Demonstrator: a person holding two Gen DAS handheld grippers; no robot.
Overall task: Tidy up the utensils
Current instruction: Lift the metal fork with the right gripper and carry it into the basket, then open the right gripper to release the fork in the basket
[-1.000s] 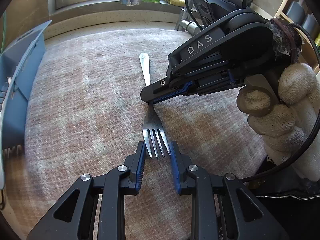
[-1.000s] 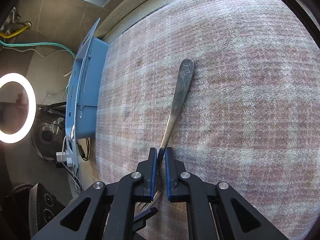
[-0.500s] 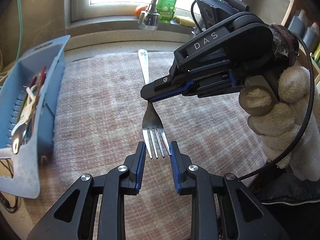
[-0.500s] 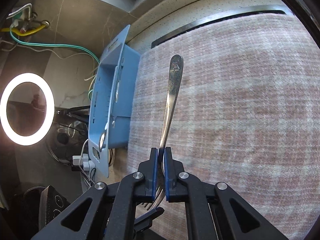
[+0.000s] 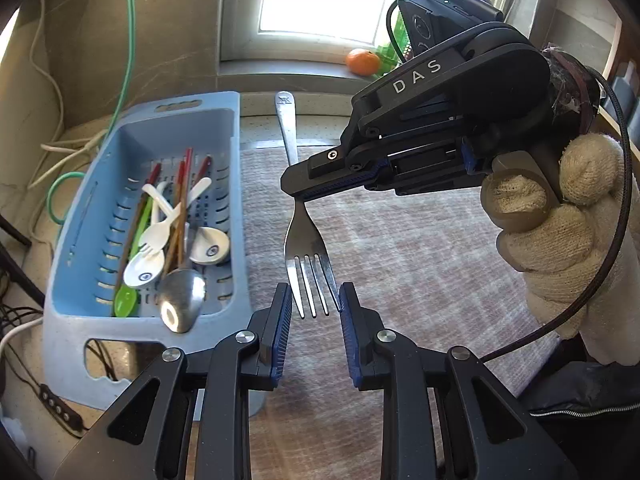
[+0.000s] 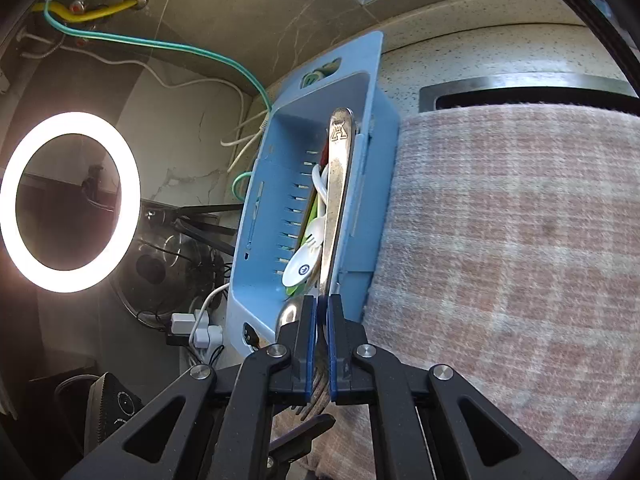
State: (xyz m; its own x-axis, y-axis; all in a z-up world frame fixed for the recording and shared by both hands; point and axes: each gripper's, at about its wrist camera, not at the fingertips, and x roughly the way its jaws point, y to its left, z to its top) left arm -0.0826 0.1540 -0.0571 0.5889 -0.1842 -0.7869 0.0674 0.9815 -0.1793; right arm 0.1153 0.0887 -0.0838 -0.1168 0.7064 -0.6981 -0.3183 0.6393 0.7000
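Right gripper (image 6: 319, 344): pressed together on the neck of the fork, just above the tines; a hand in a cream knit glove (image 5: 560, 232) grips its handle.
Fork (image 5: 306, 248): steel, held in the air above the plaid cloth, handle pointing away toward the window, tines pointing toward the left gripper.
Left gripper (image 5: 313, 320): spread; its blue-padded fingers (image 5: 280, 328) stand on either side of the tine tips, the right-hand pad just at the outer tine, though contact cannot be told.
Blue utensil basket (image 5: 80, 248): to the left of the cloth, slotted; holds white plastic spoons, a green spoon, a large steel spoon (image 5: 180, 298) and reddish-brown chopsticks.
Right wrist view: the fork handle (image 6: 338, 184) lines up over the basket's interior.
Plaid cloth (image 5: 420, 264): pink and grey, covering the counter beside the basket.
Windowsill: an orange fruit (image 5: 363, 62) rests there.
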